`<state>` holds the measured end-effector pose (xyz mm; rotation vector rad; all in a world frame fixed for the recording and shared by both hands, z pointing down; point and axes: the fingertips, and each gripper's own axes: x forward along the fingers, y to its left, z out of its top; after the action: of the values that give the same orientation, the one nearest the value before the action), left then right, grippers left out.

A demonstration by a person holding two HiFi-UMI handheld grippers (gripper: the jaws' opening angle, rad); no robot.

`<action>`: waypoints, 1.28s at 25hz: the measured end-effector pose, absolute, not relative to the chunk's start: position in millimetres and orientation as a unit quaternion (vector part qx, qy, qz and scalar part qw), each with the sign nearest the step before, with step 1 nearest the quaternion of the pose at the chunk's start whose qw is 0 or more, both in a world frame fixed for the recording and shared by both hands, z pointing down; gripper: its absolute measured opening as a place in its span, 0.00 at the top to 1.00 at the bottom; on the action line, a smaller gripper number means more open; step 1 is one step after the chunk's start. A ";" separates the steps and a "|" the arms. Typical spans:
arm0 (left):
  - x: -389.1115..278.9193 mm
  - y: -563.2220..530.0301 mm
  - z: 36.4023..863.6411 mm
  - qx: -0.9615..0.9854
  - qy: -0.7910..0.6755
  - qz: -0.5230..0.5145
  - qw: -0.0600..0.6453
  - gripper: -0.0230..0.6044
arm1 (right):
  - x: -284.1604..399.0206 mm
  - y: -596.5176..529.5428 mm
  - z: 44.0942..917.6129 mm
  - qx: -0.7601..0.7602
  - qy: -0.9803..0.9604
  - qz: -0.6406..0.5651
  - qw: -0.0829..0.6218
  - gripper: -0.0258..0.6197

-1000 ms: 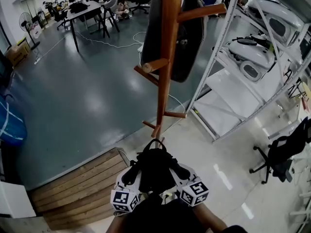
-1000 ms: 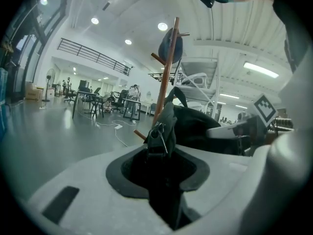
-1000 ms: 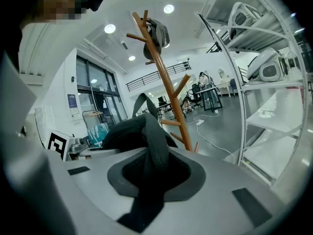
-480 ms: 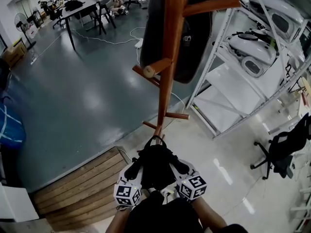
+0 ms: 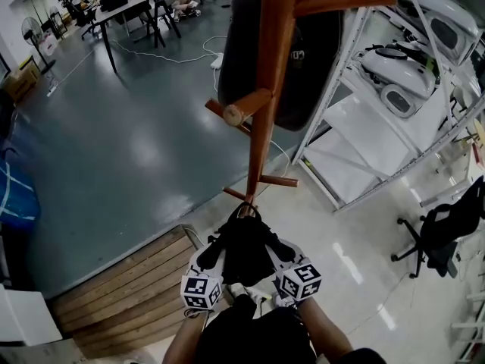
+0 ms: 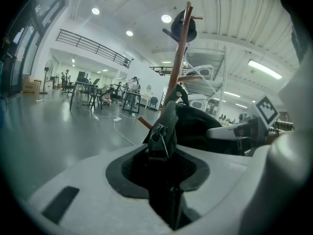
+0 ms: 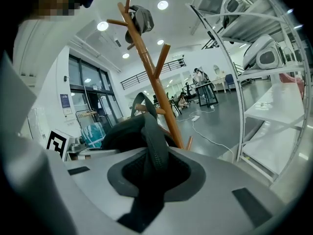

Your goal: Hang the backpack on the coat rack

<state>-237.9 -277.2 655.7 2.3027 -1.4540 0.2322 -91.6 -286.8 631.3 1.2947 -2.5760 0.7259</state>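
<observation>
Left gripper [image 6: 164, 148] and right gripper [image 7: 152, 155] each clamp a strap of the black backpack [image 5: 244, 250], close to the wooden coat rack [image 5: 265, 120]. Glossy grey floor [image 5: 114, 150], plank platform [image 5: 121, 302] and white shelving [image 5: 356, 150] surround them.

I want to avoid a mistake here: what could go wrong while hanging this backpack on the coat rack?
The left gripper and the right gripper each pinch only a strap of the backpack; a strap may slip out when lifting.
The backpack hangs low near the lower pegs of the coat rack and could snag there.
A dark item already hangs on the rack, so room is tight.
</observation>
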 end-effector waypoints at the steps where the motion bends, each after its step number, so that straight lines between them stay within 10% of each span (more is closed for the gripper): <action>1: -237.3 -278.5 657.8 0.825 -0.521 0.083 0.204 0.78 | -91.1 -288.0 633.4 0.434 -0.863 0.244 0.084 0.86; 32: -228.7 -316.5 705.5 0.810 -0.518 0.122 0.247 0.78 | -84.2 -324.3 678.3 0.449 -0.849 0.261 0.098 0.86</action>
<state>-228.7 -316.5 705.5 2.2088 -1.4121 0.3324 -84.2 -324.3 678.3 1.3291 -2.5125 0.7714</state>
